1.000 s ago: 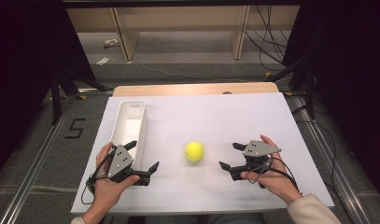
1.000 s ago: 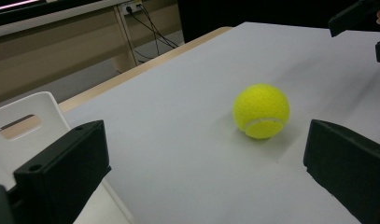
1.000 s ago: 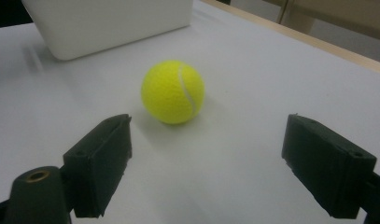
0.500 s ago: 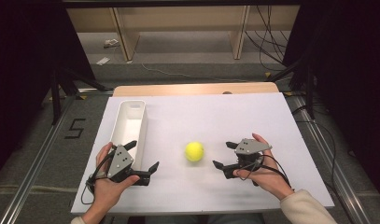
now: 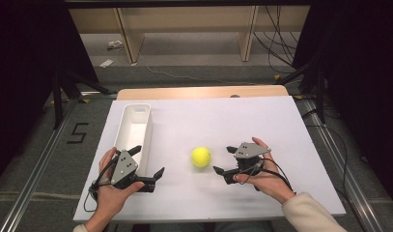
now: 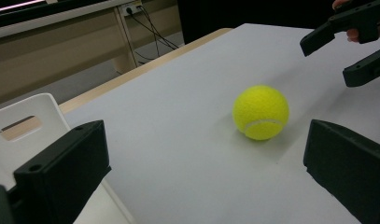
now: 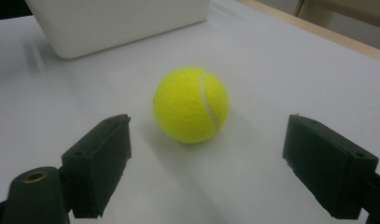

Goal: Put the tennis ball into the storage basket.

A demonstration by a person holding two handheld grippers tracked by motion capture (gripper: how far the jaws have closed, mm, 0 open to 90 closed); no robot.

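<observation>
High view: a yellow tennis ball (image 5: 201,157) is seen resting on the white table (image 5: 261,121), near its middle. The right tongs (image 5: 224,160) are held just right of the ball, jaws spread wide and pointed at it, not touching. The left tongs (image 5: 148,162) are held released at the near left, beside a long white bin (image 5: 134,129), well apart from the ball.
</observation>
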